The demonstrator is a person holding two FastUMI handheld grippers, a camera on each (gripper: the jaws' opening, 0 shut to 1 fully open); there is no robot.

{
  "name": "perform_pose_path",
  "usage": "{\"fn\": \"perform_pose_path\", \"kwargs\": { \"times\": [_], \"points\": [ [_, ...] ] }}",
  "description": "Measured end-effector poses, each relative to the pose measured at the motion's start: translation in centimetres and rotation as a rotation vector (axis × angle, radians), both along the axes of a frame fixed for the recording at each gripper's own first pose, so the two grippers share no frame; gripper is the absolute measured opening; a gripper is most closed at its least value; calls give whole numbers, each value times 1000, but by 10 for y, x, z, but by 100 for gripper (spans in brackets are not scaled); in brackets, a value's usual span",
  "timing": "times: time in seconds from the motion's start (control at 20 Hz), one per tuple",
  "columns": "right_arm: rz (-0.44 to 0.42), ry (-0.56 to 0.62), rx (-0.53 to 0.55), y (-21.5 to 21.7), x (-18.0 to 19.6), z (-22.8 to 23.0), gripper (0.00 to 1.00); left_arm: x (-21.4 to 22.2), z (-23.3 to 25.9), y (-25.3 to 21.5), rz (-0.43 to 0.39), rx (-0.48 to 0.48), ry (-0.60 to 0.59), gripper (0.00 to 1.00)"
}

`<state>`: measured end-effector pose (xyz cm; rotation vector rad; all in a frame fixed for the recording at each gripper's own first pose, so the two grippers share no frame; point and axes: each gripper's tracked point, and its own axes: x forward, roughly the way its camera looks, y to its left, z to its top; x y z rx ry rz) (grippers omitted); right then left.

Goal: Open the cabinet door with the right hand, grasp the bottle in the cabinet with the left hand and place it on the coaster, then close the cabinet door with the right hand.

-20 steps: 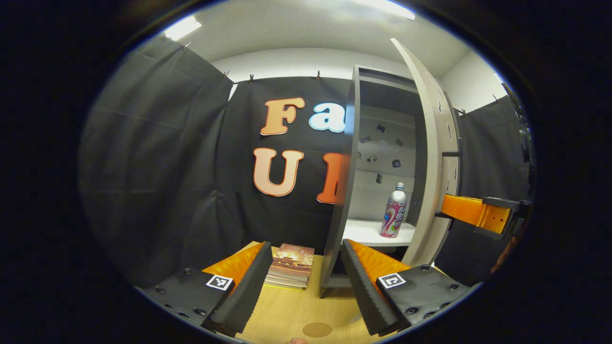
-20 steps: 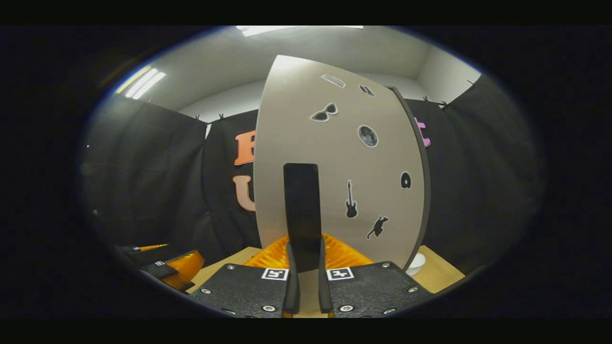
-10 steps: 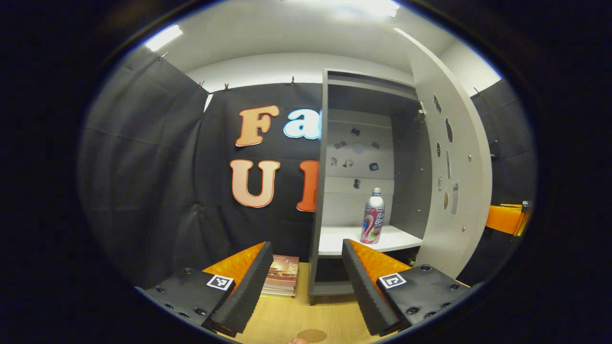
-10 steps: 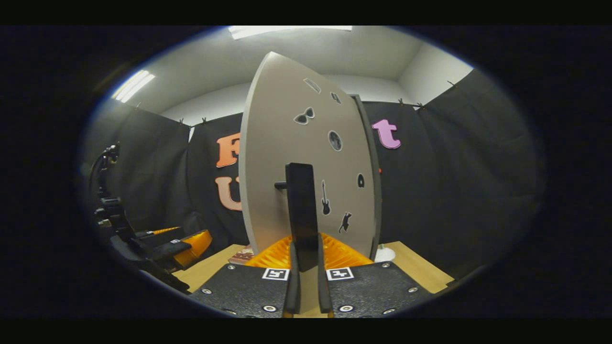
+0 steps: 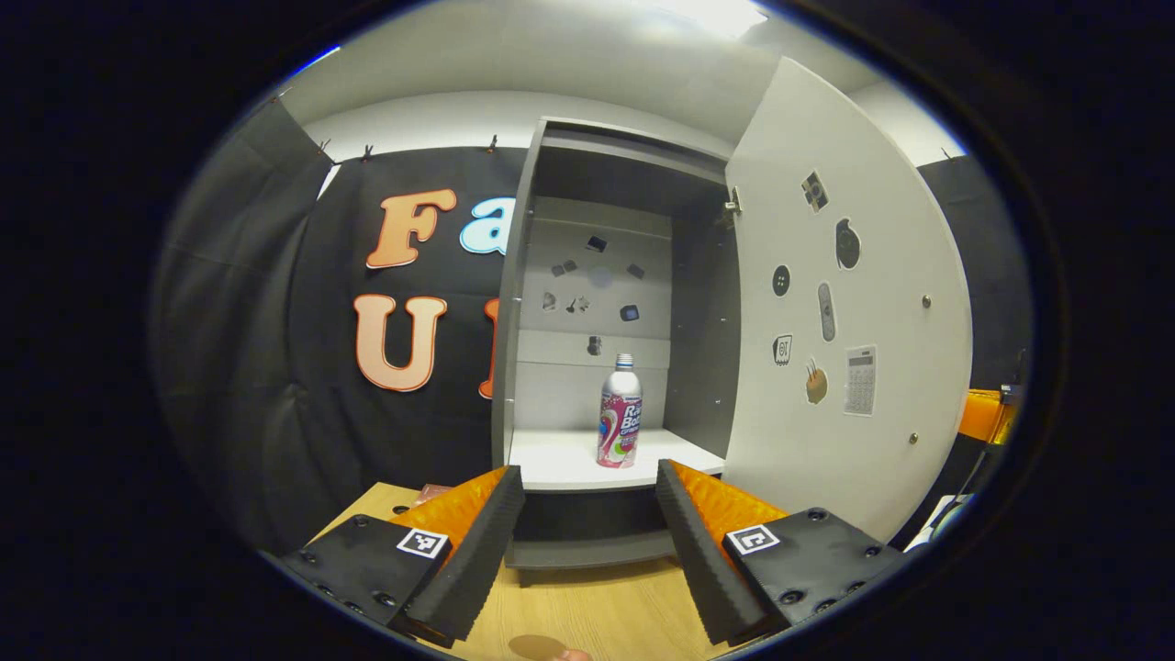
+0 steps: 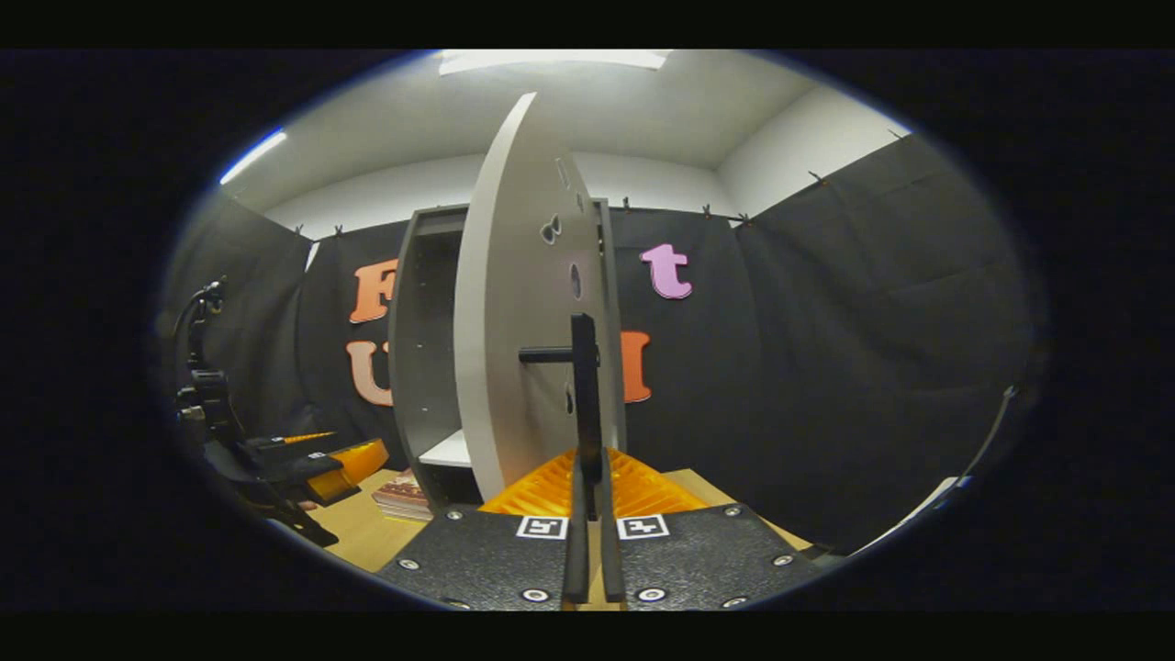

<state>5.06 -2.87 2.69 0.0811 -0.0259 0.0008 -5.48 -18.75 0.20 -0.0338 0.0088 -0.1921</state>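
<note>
The grey cabinet (image 5: 519,303) stands open on the wooden table. Inside it, a silver bottle with a pink label (image 5: 620,413) stands upright on the white shelf (image 5: 560,464). My left gripper (image 5: 587,551) is open, some way in front of the shelf, and the bottle shows between its fingers. The brown round coaster (image 5: 537,647) lies on the table just under that gripper. The door (image 5: 854,303) is swung far out to the right. In the right gripper view the door (image 6: 514,303) shows nearly edge-on, and my right gripper (image 6: 592,487) is shut on its black handle (image 6: 585,395).
A stack of books (image 6: 404,496) lies on the table left of the cabinet (image 6: 422,349). The left gripper (image 6: 321,459) and the hand holding it show at the left of the right gripper view. Black cloth walls close the booth on all sides.
The door has swung much wider under my right gripper. My left gripper has shifted to face the cabinet's opening, so the bottle has moved from right of its fingers to between them.
</note>
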Motion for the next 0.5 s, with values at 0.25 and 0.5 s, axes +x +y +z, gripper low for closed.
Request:
{"fn": "perform_pose_path", "kwargs": {
  "times": [0.25, 0.5],
  "points": [
    [28, -4, 18, -29, 2, -3, 5, -1, -2, -1, -1, 4, 10, 94],
    [-43, -2, -31, -69, 5, -4, 11, 0, -2, 4, 10, 13, 12, 95]
  ]
}}
